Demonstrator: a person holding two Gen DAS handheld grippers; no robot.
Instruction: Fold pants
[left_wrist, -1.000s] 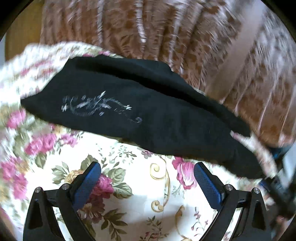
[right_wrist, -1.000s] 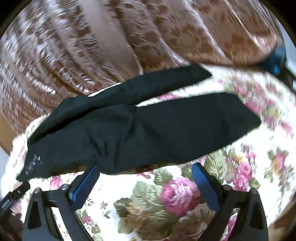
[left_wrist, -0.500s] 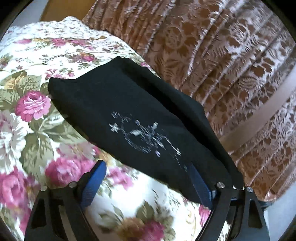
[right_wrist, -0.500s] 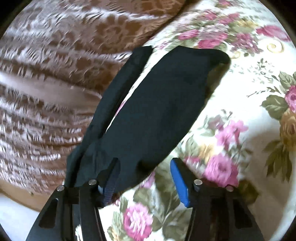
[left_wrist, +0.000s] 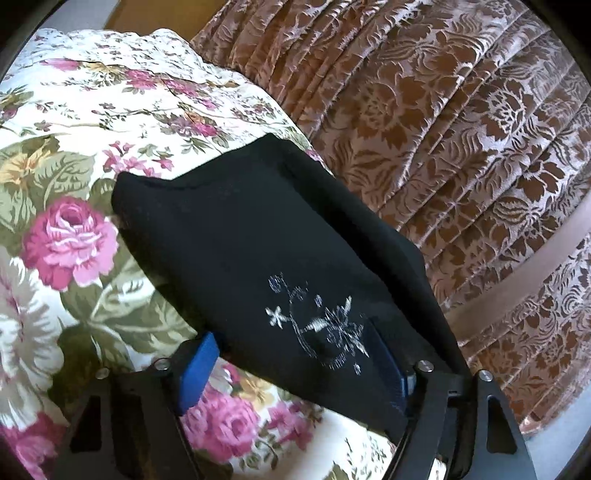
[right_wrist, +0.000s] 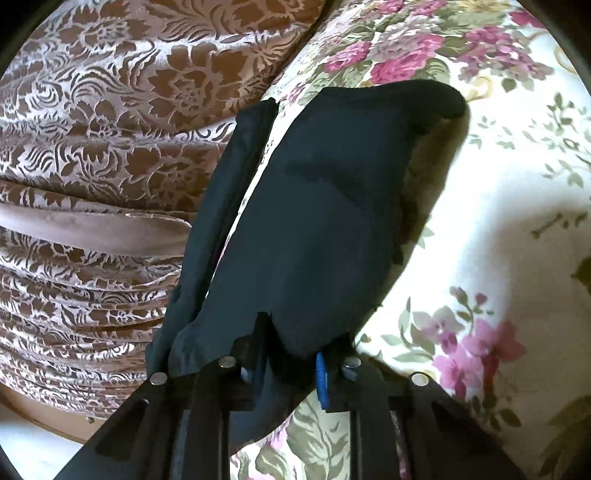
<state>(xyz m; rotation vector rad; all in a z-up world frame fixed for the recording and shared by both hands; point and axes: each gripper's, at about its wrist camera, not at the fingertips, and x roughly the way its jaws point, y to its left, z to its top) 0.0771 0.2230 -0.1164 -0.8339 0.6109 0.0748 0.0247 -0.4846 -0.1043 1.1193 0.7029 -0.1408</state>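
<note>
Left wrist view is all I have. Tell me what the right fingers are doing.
Observer: The right gripper is shut on a bunched end of the pants; its fingers have just been closing.
Operator: Describe the cloth beyond it.
Observer: It splits in two, and the narrow leg lies along the curtain side.
Operator: Say what's between them.
Observer: A sliver of floral cloth shows through the gap.

Showing no readable text; only a pale embroidered flourish (left_wrist: 319, 326) sitting on the black pants (left_wrist: 258, 236), between the jaws.
</note>
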